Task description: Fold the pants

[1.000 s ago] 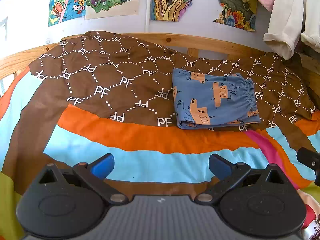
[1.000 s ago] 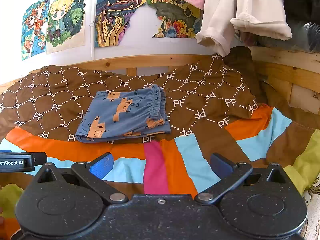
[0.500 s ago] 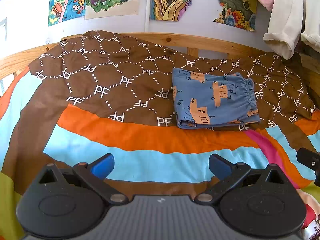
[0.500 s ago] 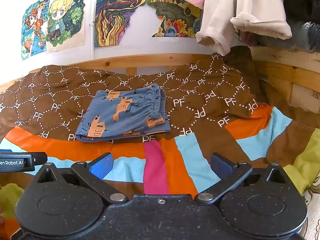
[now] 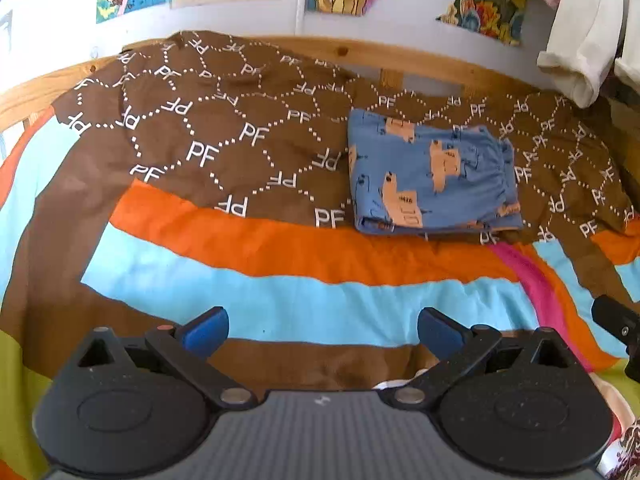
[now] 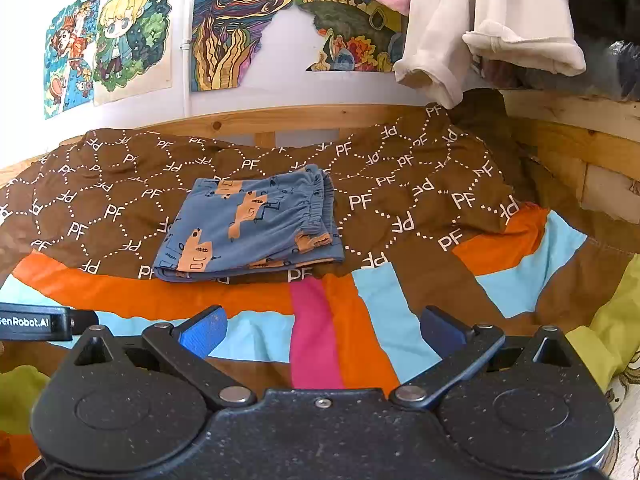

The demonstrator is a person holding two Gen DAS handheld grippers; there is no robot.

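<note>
Blue cotton pants (image 5: 434,178) printed with orange-tan blocky vehicles and small black line marks lie folded into a neat, flat rectangle on the bed. They rest on the brown part of the quilt (image 5: 224,168), which carries white dotted hexagons and "PF" letters. The near edge of the pants sits just above the quilt's orange stripe. In the right wrist view the pants (image 6: 250,226) show a gathered elastic waistband along their right edge, with layers stacked there and an orange lining peeking out at the near right corner. The folded left edge looks rounded and smooth.

The left tongs (image 5: 322,326) hang over the light blue stripe, well short of the pants, spread wide with nothing between the blue fingertips. The right tongs (image 6: 322,326) hang over the pink and orange stripes, also short of the pants, spread just as wide and empty.

Beyond the pants runs the wooden bed rail (image 6: 280,120), with colourful drawings (image 6: 236,28) on the wall above it.
</note>
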